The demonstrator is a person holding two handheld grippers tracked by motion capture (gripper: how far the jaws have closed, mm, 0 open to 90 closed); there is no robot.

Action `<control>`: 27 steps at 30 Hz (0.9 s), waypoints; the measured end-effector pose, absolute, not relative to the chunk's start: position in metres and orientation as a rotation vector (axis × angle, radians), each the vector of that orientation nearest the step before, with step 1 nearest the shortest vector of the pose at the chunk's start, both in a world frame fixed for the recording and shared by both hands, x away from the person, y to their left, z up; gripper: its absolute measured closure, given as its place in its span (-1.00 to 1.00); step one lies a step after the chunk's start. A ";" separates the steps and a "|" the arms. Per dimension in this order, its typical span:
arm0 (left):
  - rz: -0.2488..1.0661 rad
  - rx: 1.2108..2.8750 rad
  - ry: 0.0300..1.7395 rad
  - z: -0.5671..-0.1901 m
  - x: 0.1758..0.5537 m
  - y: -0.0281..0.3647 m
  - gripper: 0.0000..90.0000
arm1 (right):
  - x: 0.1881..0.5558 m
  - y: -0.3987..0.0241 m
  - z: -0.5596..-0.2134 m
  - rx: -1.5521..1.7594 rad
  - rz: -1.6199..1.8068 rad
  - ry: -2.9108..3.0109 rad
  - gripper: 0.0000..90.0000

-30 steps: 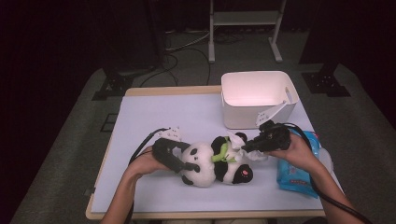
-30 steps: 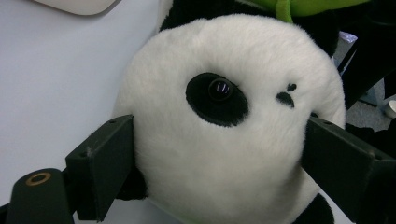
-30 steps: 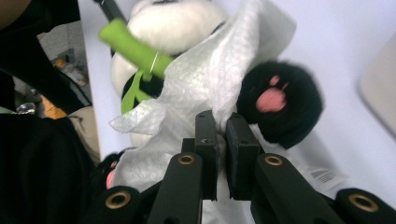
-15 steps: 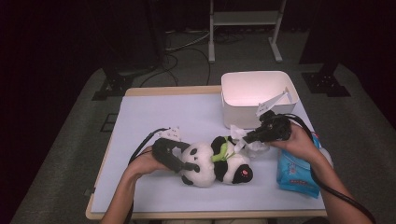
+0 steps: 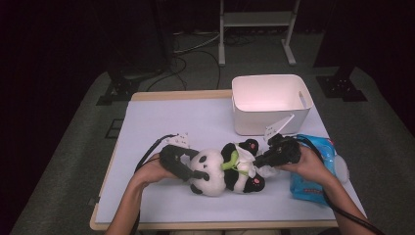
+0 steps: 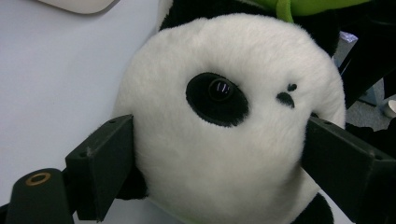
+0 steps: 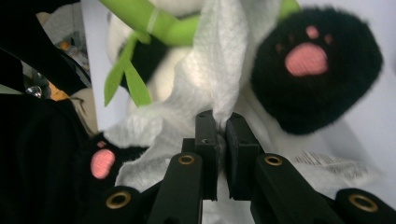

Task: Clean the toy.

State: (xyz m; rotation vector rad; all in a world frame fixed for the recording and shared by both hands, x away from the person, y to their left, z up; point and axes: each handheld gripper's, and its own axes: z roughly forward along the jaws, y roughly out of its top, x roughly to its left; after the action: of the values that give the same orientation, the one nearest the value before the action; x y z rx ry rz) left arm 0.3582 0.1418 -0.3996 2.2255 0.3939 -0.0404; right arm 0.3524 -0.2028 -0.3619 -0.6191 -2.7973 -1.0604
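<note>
the plush panda (image 5: 225, 170) is lying on its back near the front of the bench (image 5: 161, 117), just in front of the white bin (image 5: 270, 103). its head (image 6: 224, 121) is clamped between the jaws of the left tongs (image 5: 198, 175), whose pads are pressed into the fur on either side. a white wipe (image 7: 219, 84) is pinched by the right tongs (image 7: 220, 122), the jaws drawn almost together on a fold of it, and it is draped over the belly between the pink-padded paws, beside the green bamboo sprig (image 7: 140, 51).

several slips can be foreseen. only a thin fold is held, so the wipe could be pulled free if it is dragged hard across the pile. the soft head could be squeezed out of the left grip, and the toy would then be rolled or pushed toward the bin. the sprig could be snagged by the wipe or a jaw tip. the blue wipe pack (image 5: 313, 169), lying under the right forearm, could be nudged toward the bench edge.
</note>
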 end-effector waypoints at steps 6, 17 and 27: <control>-0.040 2.227 0.393 -0.399 0.358 0.142 -0.74 | 0.346 -0.185 -0.350 -0.504 -1.097 -2.795 0.87; -0.039 2.233 0.391 -0.399 0.358 0.142 -0.74 | 0.336 -0.134 -0.330 -0.298 -1.099 -2.786 0.87; -0.041 2.230 0.391 -0.399 0.359 0.142 -0.74 | 0.335 -0.133 -0.336 -0.314 -1.056 -2.845 0.77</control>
State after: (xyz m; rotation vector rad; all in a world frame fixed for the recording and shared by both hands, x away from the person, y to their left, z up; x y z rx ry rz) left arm 0.3588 0.1420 -0.3994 2.2300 0.3911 -0.0407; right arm 0.3347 -0.1331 -0.3363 -0.3139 -2.8446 -1.0561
